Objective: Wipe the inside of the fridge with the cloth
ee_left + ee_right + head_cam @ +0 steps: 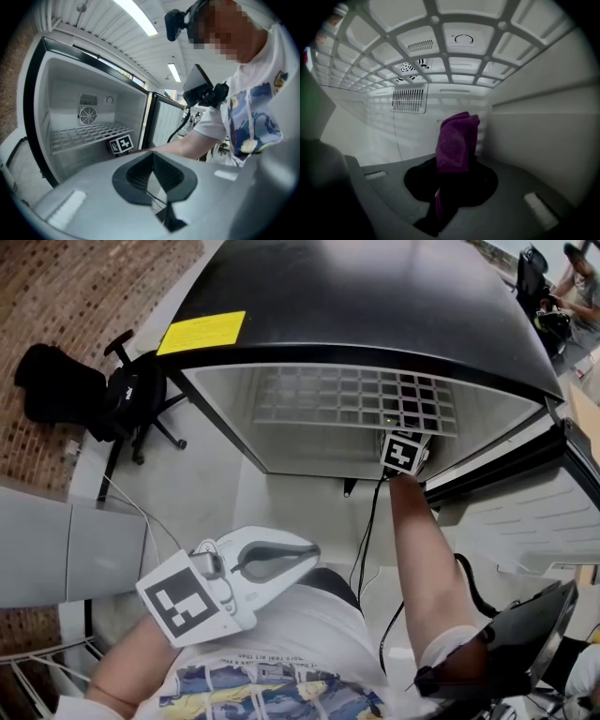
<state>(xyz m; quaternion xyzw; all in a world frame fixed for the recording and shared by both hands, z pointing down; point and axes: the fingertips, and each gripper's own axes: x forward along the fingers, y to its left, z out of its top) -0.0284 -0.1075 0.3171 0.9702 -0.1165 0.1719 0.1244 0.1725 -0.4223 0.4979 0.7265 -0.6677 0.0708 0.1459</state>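
Where right gripper (453, 172) pinches, cloth (457, 138) protrudes.

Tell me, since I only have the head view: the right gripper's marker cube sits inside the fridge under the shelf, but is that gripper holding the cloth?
Observer: Yes. The right gripper view shows the right gripper shut on a purple cloth, which stands up past the jaws.
Operator: Which part of the fridge is it aimed at?
Observer: The back wall near the right corner of the fridge, below the wire shelf. A vent grille sits to the cloth's left. I cannot tell whether the cloth touches the wall.
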